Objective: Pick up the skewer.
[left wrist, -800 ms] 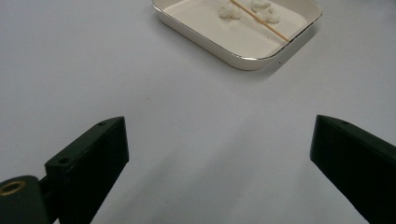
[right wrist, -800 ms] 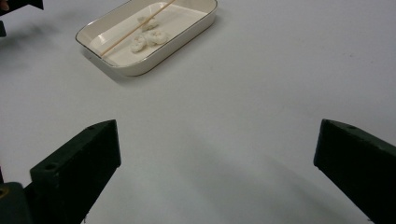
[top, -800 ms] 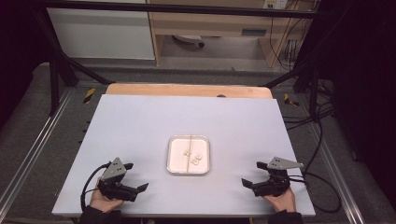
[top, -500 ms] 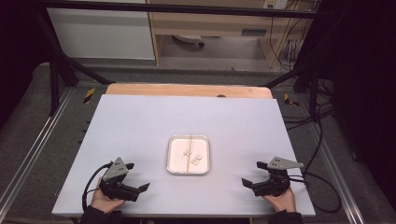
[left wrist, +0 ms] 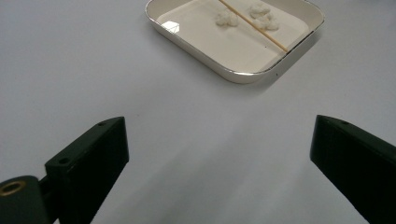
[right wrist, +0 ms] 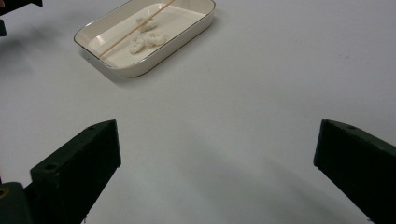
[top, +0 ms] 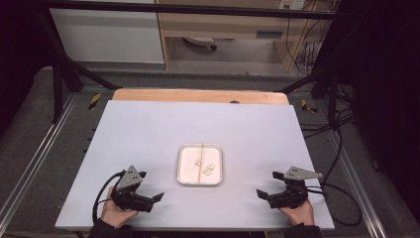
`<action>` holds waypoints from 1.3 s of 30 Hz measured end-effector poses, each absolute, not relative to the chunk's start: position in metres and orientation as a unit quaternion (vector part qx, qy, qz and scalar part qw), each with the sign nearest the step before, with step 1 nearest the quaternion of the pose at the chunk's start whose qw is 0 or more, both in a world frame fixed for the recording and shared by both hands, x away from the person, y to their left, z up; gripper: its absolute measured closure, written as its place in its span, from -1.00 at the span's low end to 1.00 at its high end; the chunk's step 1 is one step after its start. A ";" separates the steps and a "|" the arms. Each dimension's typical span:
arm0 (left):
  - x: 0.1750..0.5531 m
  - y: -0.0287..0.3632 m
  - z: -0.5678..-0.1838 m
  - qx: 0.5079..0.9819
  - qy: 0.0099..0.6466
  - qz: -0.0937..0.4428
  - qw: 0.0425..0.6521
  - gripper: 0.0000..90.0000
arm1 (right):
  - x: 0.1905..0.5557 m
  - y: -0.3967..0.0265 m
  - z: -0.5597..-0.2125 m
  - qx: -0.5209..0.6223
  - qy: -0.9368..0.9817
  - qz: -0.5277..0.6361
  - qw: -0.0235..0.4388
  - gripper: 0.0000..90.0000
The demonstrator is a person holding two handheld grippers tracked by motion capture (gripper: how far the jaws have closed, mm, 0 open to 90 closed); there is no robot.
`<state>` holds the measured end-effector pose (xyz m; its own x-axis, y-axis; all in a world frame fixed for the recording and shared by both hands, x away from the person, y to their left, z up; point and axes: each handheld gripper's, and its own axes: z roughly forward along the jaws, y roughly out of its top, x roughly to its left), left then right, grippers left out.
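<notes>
A shallow white tray (top: 187,169) lies on the white table just in front of its middle. A thin wooden stick (top: 203,161) rests across it, with small white lumps (top: 208,169) beside the stick. My left gripper (top: 151,187) rests near the front edge, left of the tray, open with nothing between its jaws. My right gripper (top: 268,184) rests to the tray's right, also open and empty. In the left gripper view the tray (left wrist: 243,77) is ahead of the wide-set jaws of the gripper (left wrist: 219,154). In the right gripper view the tray (right wrist: 149,70) is ahead and to the left of the gripper (right wrist: 217,158).
A wooden strip (top: 198,95) runs along the table's far edge. Metal rails (top: 34,163) flank the table, and cables (top: 341,148) trail at the right. Bare tabletop surrounds the tray. A dark part of the other gripper (right wrist: 14,5) sits at the right gripper view's top left.
</notes>
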<state>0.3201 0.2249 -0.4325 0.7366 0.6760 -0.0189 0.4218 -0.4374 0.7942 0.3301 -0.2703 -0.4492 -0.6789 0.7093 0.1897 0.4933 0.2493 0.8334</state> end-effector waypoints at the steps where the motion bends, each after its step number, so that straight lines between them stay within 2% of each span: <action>1: 0.320 0.221 -0.431 0.834 0.330 0.154 0.415 -0.90 | 0.330 -0.270 -0.449 0.384 0.782 0.477 0.114 -0.97; 13: 0.333 0.190 -0.411 0.832 0.332 0.151 0.418 -0.80 | 0.330 -0.270 -0.449 0.386 0.782 0.476 0.114 -0.97; 14: 0.335 0.183 -0.408 0.833 0.332 0.151 0.416 -0.73 | 0.330 -0.270 -0.449 0.386 0.782 0.475 0.114 -0.97; 21: 0.344 0.158 -0.410 0.836 0.345 0.150 0.398 -0.61 | 0.330 -0.270 -0.450 0.385 0.783 0.474 0.114 -0.97; 28: 0.353 0.132 -0.414 0.834 0.359 0.141 0.394 -0.38 | 0.330 -0.270 -0.450 0.385 0.784 0.474 0.113 -0.97; 31: 0.356 0.122 -0.417 0.830 0.371 0.143 0.391 -0.34 | 0.330 -0.270 -0.450 0.385 0.783 0.475 0.113 -0.97; 39: 0.362 0.103 -0.425 0.818 0.399 0.156 0.384 -0.03 | 0.330 -0.270 -0.450 0.384 0.785 0.474 0.113 -0.97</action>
